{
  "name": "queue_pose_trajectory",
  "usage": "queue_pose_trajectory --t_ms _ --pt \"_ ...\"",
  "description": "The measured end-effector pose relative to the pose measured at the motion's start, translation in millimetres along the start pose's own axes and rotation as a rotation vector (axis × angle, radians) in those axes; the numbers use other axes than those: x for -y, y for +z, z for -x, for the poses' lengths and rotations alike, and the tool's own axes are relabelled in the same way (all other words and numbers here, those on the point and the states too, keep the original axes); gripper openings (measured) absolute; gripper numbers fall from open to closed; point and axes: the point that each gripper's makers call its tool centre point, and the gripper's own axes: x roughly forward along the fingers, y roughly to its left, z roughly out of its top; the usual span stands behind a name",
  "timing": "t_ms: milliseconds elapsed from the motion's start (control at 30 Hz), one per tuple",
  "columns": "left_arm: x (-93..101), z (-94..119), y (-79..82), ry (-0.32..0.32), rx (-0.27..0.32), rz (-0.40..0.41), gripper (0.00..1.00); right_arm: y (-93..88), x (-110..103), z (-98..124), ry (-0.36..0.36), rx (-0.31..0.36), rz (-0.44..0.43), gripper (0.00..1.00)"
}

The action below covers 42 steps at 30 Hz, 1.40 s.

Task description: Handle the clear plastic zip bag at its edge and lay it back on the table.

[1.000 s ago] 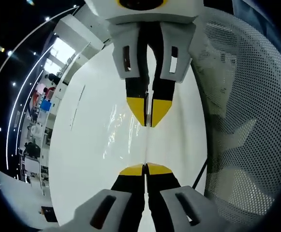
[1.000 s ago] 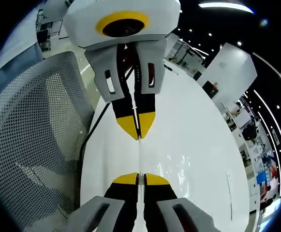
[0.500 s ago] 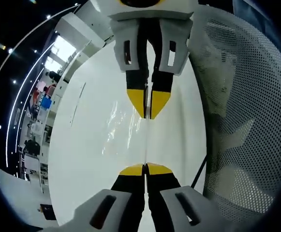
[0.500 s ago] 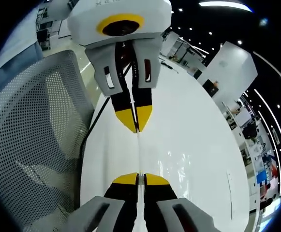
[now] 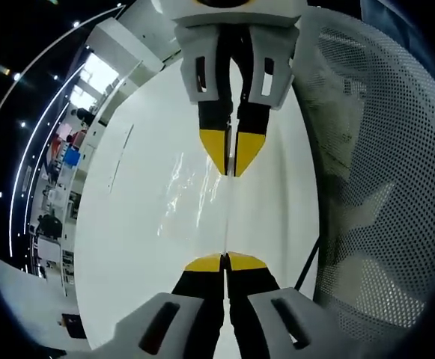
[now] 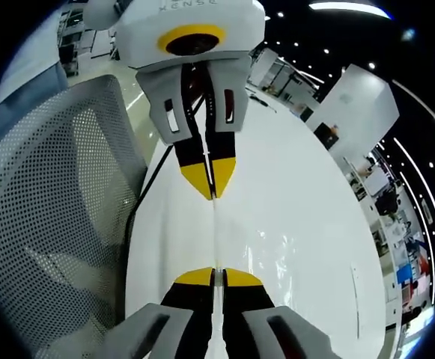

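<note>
We're over the long white glossy table (image 5: 142, 247), with a white mesh office chair (image 5: 374, 187) just off its edge. The clear plastic zip bag (image 5: 202, 198) hangs stretched above the table, pinched at opposite edges by left gripper (image 5: 224, 263) and right gripper (image 6: 215, 277). "XENSE" is partly readable on the facing gripper.

Both grippers (image 5: 225, 259) (image 5: 232, 172) pinch the clear bag's (image 5: 195, 202) edge taut
</note>
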Motion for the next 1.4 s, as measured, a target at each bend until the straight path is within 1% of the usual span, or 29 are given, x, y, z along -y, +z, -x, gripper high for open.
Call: queue_pose_trajectory --t_ms 267,967,1000,1400 --pt "-1.0 0.0 -1.2 0.001 -0.002 -0.001 0.0 -3.6 0.5 2.2 -0.005 -0.005 -0.008 0.0" --pt "-1.0 0.1 -4.4 0.0 -0.005 -0.007 0.0 -13.3 -2.1 4.6 -0.003 -0.033 0.005 0.0" --pt "-0.9 0.0 -4.7 0.0 -0.006 -0.007 0.0 -14.7 -2.4 4.6 -0.005 -0.041 0.019 0.0" --pt "-0.2 -0.6 -12.0 0.001 -0.016 -0.003 0.0 -22.4 -2.0 7.9 -0.008 -0.058 0.009 0.0"
